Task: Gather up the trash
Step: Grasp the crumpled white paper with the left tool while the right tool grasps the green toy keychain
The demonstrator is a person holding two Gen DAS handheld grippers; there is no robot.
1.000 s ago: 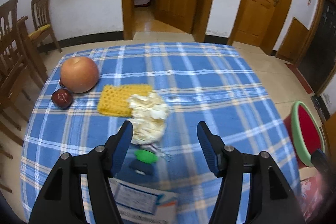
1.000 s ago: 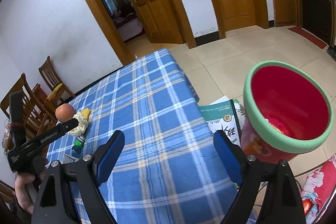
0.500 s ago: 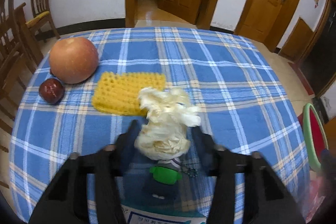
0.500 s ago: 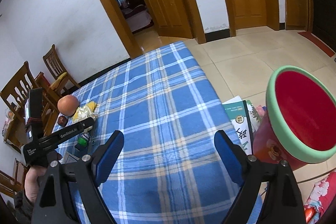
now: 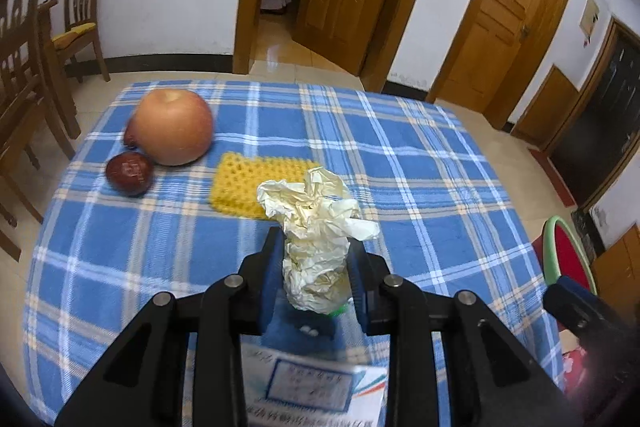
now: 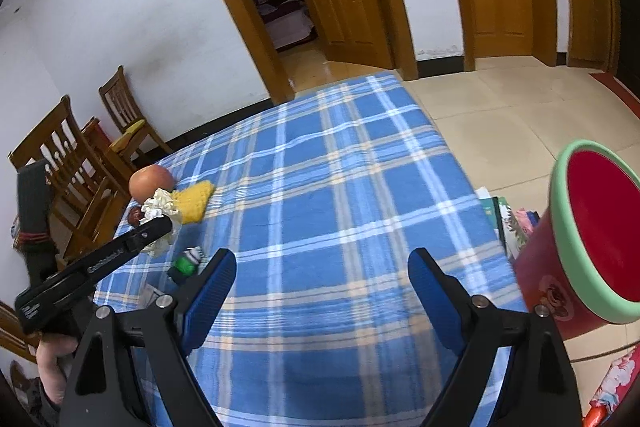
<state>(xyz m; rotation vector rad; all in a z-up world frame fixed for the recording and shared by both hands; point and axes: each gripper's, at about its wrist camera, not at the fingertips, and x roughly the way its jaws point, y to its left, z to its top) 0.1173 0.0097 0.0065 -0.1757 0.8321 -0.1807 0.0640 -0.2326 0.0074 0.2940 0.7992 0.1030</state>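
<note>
Cream crumpled paper [image 5: 316, 243] sits pinched upright between the jaws of the left gripper [image 5: 314, 271], raised just above the checked tabletop [image 5: 420, 187]. Behind it lies a yellow foam net [image 5: 248, 183]. Right gripper [image 6: 320, 283] jaws are spread over bare cloth near the edge, beside the red bin [image 6: 592, 251].

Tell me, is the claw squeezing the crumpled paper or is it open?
Squeezing. The left claw is shut on the crumpled paper: both blue pads press its sides. The right claw is open, with nothing between its pads.
</note>
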